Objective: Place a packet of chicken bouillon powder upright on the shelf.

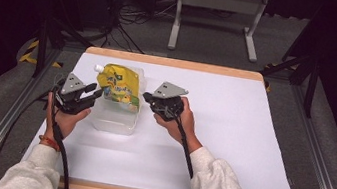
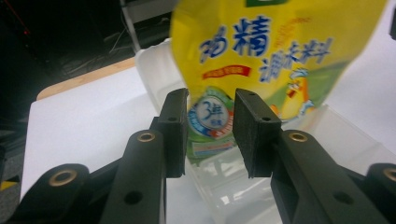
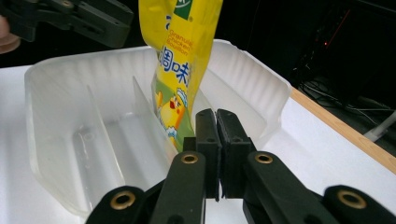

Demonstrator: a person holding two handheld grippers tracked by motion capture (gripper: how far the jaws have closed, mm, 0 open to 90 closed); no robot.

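A yellow spouted pouch (image 1: pixel 119 87) stands upright in a clear plastic divided tray (image 1: pixel 114 123) on the white table. My left gripper (image 1: pixel 96 94) is at the pouch's left side. In the left gripper view its jaws (image 2: pixel 210 123) stand apart, with the pouch's (image 2: pixel 266 51) lower corner in the gap and the pads off it. My right gripper (image 1: pixel 147 96) reaches the pouch's right edge. In the right gripper view its jaws (image 3: pixel 217 114) are shut on the edge of the pouch (image 3: pixel 180 56), seen edge-on above the tray (image 3: pixel 60 93).
The white table sheet (image 1: pixel 231 134) stretches wide to the right and front of the tray, with a wooden edge (image 1: pixel 176 63) at the back. A metal frame (image 1: pixel 217 11) and cables lie on the floor beyond.
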